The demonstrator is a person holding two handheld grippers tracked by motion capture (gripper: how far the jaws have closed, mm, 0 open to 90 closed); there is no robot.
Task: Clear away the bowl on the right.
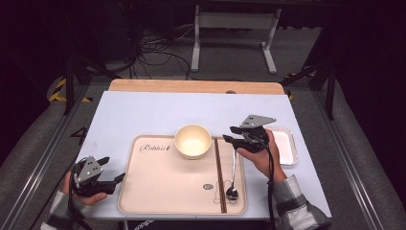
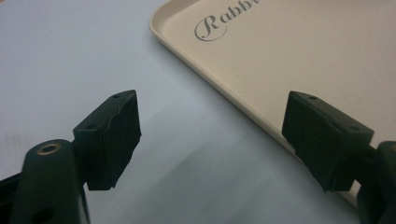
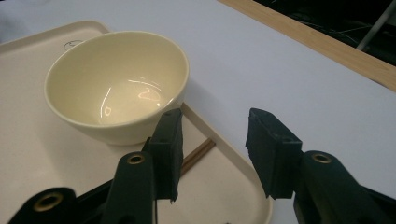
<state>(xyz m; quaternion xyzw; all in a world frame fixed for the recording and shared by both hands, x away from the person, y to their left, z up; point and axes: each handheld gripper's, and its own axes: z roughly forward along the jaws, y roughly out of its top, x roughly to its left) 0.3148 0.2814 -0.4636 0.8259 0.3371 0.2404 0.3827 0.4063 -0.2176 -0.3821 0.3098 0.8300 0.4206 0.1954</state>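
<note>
A cream tray marked "Rabbit" lies on the white table. An empty cream bowl stands at its far edge. Brown chopsticks and a metal spoon lie along its right side. My right gripper hovers over the tray's far right corner, to the right of the bowl, open with nothing between its pads; in the right gripper view the bowl sits just past its left jaw. My left gripper rests open at the tray's left edge, holding nothing; the tray rim runs between its jaws.
A small white rectangular dish sits to the right of the tray, beside my right hand. A wooden strip borders the table's far edge. Beyond it are a white stand frame and floor cables.
</note>
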